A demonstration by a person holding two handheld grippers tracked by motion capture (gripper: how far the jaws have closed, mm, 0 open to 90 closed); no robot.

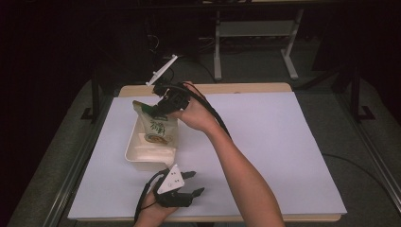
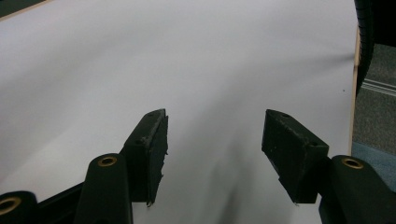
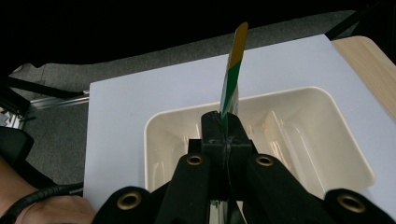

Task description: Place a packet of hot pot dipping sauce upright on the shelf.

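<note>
Right claw [image 1: 158,108] clamped on the top edge of a green-printed snack pouch [image 1: 158,126], holding it upright over the cream plastic tray [image 1: 135,153]. Left claw [image 1: 193,183] spread, nothing in it, low over the white-covered tabletop [image 1: 283,142] just in front of the tray.

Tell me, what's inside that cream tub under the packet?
Part of the cream tub looks bare inside, ridged floor showing. The packet, pinched by the right gripper, hangs over it and hides the rest.

Green-and-yellow snack pouch [image 1: 157,124] held upright over cream tray [image 1: 142,153].
</note>
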